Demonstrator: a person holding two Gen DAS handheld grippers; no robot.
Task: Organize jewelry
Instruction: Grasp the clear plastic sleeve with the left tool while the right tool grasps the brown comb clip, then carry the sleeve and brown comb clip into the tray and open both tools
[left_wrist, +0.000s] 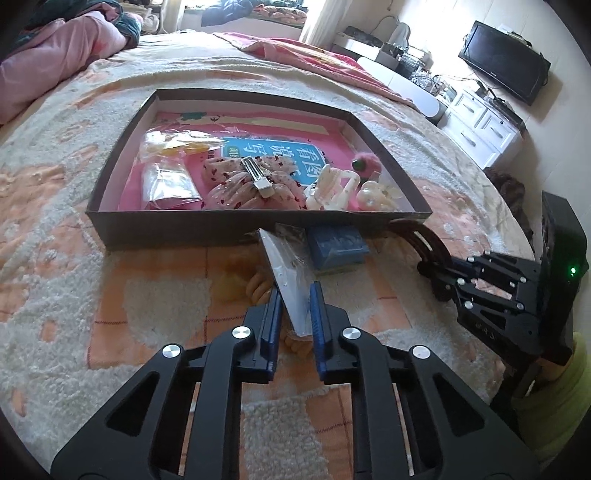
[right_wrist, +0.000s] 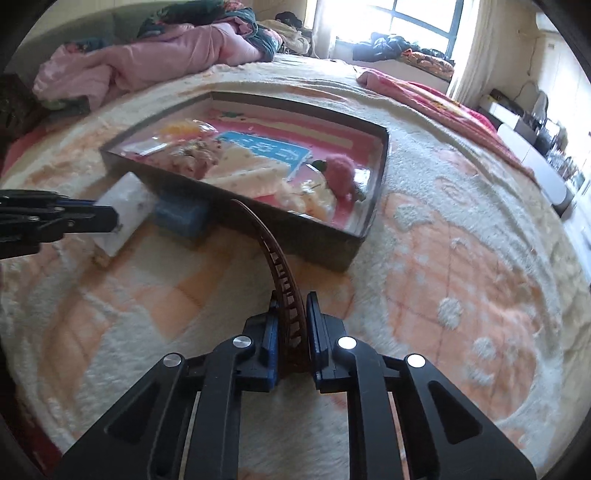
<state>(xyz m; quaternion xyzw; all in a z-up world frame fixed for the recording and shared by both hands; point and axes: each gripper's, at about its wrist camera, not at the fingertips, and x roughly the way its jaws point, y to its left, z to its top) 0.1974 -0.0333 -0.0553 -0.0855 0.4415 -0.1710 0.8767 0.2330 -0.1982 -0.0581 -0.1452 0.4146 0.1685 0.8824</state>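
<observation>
Here the bed (left_wrist: 155, 306) is covered with a fluffy blanket, cream with orange squares, soft and bumpy in texture. On it lies a shallow dark cardboard box (left_wrist: 110, 221) with white inner walls and a pink printed sheet on its floor. Inside the box are a frilly fabric scrunchie (left_wrist: 236, 184) with a metal clip on top, two clear plastic bags (left_wrist: 168, 181), a cream claw clip (left_wrist: 334, 186), a pearly hair piece (left_wrist: 376, 195) and a small pink fluffy ball (left_wrist: 365, 162).

Just in front of the near wall of the box a blue ribbed pack (left_wrist: 338, 249) rests on the blanket, and something orange, maybe a coiled hair tie, lies under the left gripper (left_wrist: 293, 299).

The jaws of the left gripper are closed on a flat white card in a clear sleeve (left_wrist: 286, 269), which is tilted and points toward the box. The right gripper (right_wrist: 291, 306) has its jaws closed on a brown curved headband (right_wrist: 275, 254) with small teeth along the inner side; its arc rises toward the near wall of the box. The right wrist view is blurred, so fine details inside the box are unclear there.
</observation>
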